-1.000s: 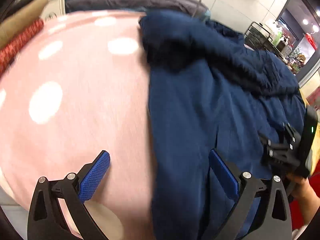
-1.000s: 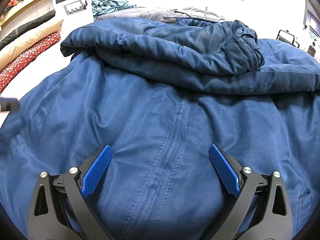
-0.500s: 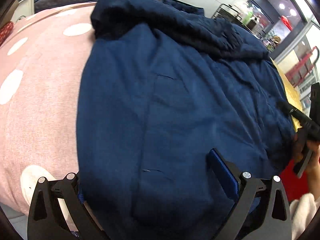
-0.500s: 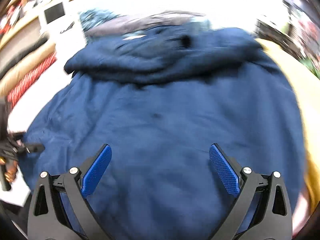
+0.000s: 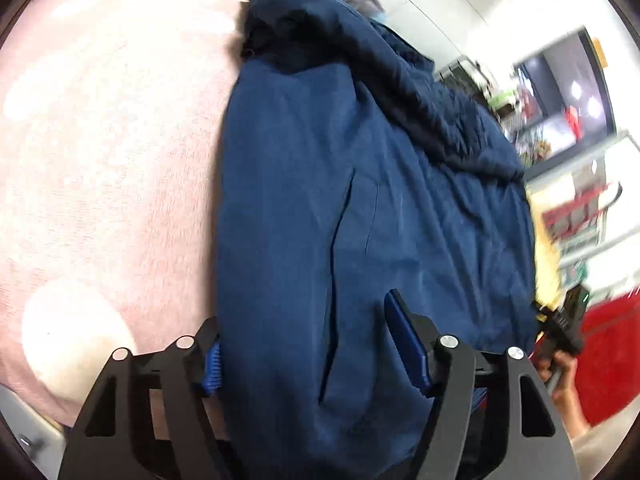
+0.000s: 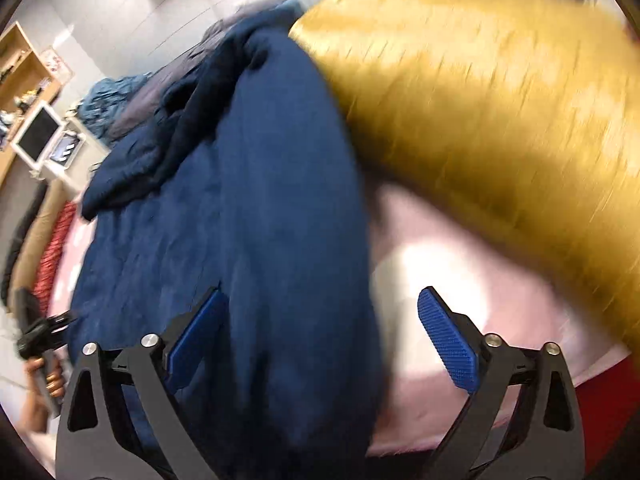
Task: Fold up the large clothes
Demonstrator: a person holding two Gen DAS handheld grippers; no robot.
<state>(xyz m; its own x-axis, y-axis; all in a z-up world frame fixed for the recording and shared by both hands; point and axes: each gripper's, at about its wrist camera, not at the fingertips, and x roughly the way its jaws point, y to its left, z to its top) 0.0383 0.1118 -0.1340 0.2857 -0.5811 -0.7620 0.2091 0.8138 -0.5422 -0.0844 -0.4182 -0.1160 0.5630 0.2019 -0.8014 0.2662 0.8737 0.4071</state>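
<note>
A large navy jacket (image 5: 360,208) lies spread on a pink, white-dotted cover (image 5: 112,152), its hood bunched at the far end. My left gripper (image 5: 308,356) straddles the jacket's near left edge. Its left pad (image 5: 212,368) is half hidden at the hem and the other pad rests over the cloth. The jaws are closing with fabric between them, not pinched. My right gripper (image 6: 322,338) straddles the jacket's (image 6: 248,208) right edge, one pad over the cloth, one over the pink cover (image 6: 440,248). Its jaws are closing slightly and stand wide apart.
A yellow garment (image 6: 500,112) lies close to the right of the jacket. Folded clothes (image 6: 48,248) are stacked along the left side, with a white monitor (image 6: 38,138) behind. Each view shows the other gripper (image 5: 560,328) in a hand (image 6: 40,372). A red floor (image 5: 608,352) lies past the cover's edge.
My left gripper slid right onto the jacket's left edge and its jaws narrowed. My right gripper swept across the jacket to its right edge and rolled, bringing the yellow garment into view.
</note>
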